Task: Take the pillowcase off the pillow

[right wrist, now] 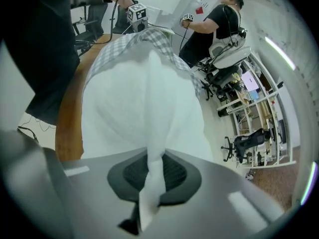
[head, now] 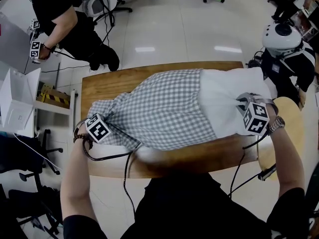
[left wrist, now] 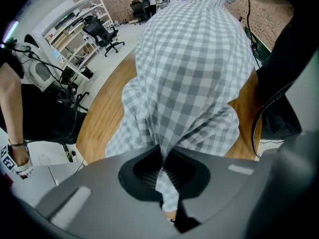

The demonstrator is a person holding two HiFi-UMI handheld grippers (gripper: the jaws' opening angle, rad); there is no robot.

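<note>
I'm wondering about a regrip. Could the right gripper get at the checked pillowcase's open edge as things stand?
Probably not without letting go: the right gripper is shut on the bare end of the white pillow. Otherwise nothing lies between it and the pillowcase edge.

Pillowcase [head: 159, 108]: grey-and-white gingham check. It is partly off and covers the left and middle part of the pillow. Its open edge runs across the pillow from far to near, right of centre. The left end is slack and wrinkled, and it narrows into a gathered fold drawn toward the near left.

Pillow [head: 227, 101]: plain white, with its right end bare and exposed beyond the pillowcase edge. A fold of its white fabric is pulled up into a ridge at the near right corner.

Both lie lengthwise, left to right, across the wooden table [head: 104, 81]; the bare end reaches the table's right end.
</note>
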